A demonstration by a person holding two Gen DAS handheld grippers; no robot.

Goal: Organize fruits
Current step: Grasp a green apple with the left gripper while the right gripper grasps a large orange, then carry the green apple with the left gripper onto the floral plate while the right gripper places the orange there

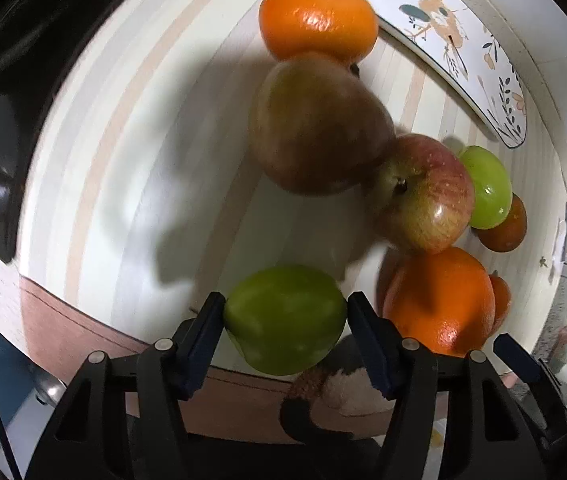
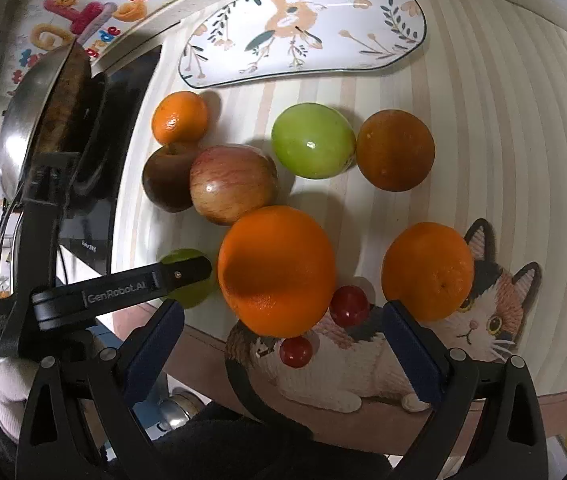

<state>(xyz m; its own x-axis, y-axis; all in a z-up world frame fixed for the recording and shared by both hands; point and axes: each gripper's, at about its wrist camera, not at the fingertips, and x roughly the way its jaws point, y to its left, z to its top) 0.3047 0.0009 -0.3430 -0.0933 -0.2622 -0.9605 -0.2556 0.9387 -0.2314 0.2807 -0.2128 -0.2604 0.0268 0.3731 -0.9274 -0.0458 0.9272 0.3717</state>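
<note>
Left gripper clamps the small green apple, seemingly lifting it for the floral plate; right gripper gapes wide, empty.

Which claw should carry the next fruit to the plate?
Left. The left claw is already shut on a green apple, while the right claw is open and empty near the big orange. The plate holds nothing yet.

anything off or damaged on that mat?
One apple beside the red apple looks dark brown, possibly bruised or overripe. Two small red fruits sit loose near the table's front edge. The plate holds no fruit.
</note>
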